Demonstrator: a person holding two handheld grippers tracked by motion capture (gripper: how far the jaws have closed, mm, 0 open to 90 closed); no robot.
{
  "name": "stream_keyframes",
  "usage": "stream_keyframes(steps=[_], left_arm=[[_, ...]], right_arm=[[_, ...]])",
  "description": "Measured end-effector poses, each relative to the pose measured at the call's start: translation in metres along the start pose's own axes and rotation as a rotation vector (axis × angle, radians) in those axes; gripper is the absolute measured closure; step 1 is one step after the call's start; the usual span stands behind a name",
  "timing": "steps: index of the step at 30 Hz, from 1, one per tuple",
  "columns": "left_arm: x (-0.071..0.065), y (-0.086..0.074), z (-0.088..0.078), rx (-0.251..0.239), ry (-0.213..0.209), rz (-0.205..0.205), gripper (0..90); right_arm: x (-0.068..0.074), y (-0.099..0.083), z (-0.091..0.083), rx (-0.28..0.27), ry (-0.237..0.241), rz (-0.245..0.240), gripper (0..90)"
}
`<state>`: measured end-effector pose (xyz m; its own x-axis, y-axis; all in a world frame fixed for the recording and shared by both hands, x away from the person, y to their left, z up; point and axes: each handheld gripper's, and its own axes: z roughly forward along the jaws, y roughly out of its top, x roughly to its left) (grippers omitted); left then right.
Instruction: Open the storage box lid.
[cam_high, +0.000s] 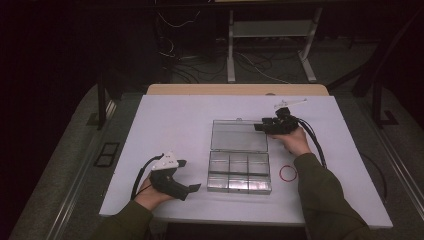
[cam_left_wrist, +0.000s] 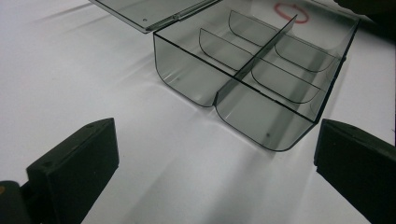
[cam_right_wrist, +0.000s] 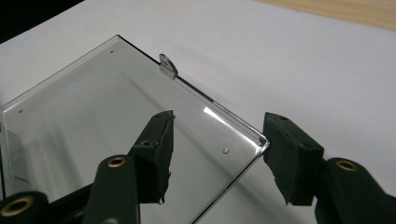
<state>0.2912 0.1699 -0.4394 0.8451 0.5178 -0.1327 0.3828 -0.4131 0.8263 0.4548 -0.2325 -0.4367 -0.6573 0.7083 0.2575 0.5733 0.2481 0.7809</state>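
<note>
Right now the right gripper (cam_right_wrist: 217, 156) straddles the near right corner of the box lid (cam_right_wrist: 116, 121), fingers apart, one over the lid, one outside its edge, not pressing. Lid lies flat, open behind the box (cam_high: 239, 172) at mid counter (cam_high: 170, 125). Left gripper (cam_left_wrist: 210, 172) is open, empty, farther off.

Lab or test room: dark floor beyond the right claw (cam_high: 263, 127), loose cables (cam_high: 250, 62), metal stand legs (cam_high: 231, 47), white-covered surface (cam_high: 170, 120).
</note>
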Motion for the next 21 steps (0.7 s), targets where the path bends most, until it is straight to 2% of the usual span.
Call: stream_keyframes(steps=[21], left_arm=[[0.0004, -0.0008, 0.0008, 0.010, -0.003, 0.001, 0.0]], right_arm=[[-0.0029, -0.0071, 0.0074, 0.045, -0.005, 0.008, 43.6]])
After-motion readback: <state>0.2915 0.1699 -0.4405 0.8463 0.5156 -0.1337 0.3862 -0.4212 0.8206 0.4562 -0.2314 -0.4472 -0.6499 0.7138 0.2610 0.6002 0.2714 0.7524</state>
